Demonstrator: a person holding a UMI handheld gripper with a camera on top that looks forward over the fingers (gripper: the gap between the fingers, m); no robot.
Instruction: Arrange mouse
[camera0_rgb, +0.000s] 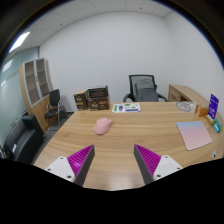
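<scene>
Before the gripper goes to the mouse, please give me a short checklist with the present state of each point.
1. Mouse in view, lying on the table beyond the fingers: ok.
2. Gripper open, nothing between the fingers: ok.
3. Table between fingers and mouse free of things: ok.
4. Mouse pad visible, to the right of the mouse and apart from it: ok.
5. Which way the mouse points: cannot tell.
6. Mouse already on the mouse pad: not ok.
</scene>
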